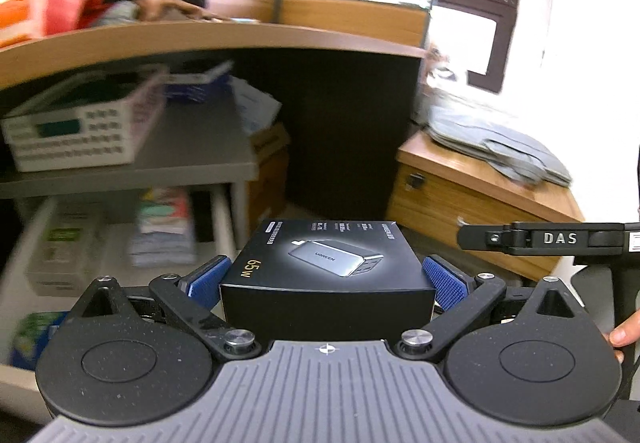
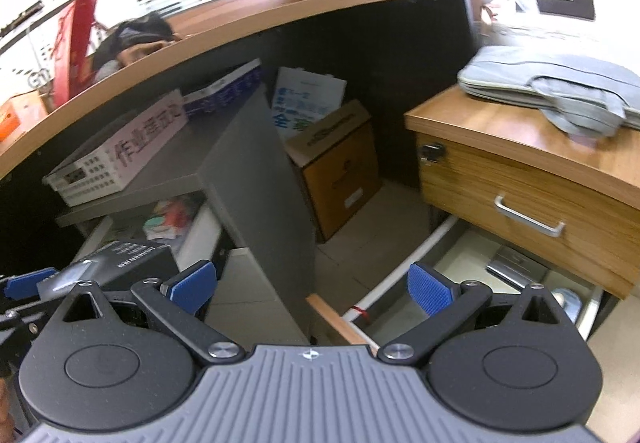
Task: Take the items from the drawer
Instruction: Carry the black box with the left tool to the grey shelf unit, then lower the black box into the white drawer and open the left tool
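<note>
Clamped between the blue pads of the left gripper (image 1: 326,279) is a black charger box (image 1: 326,267), pads pressed flat on both its sides, sitting dead centre low in the left wrist view. It's lifted clear, floating in front of the dark space under the desk (image 1: 208,39). Same box shows up at the lower left of the right wrist view too.

Right gripper (image 2: 310,289) has its jaws spread wide with nothing between them. Just past its right finger, lower right of the frame, there's an open drawer (image 2: 404,267) pulled out of the wooden cabinet (image 2: 520,179); something shiny and metallic lies inside, too blurry to name. The drawer above it is closed, with a silver handle (image 2: 528,215). A grey bag (image 2: 560,91) lies on top of the cabinet.

Further out, centre of that view: a cardboard box (image 2: 340,167) on the floor with papers sticking out. Left side has a grey shelf (image 2: 192,159) with a white basket (image 2: 116,163) on it, and a second open drawer underneath with colourful stuff inside.
</note>
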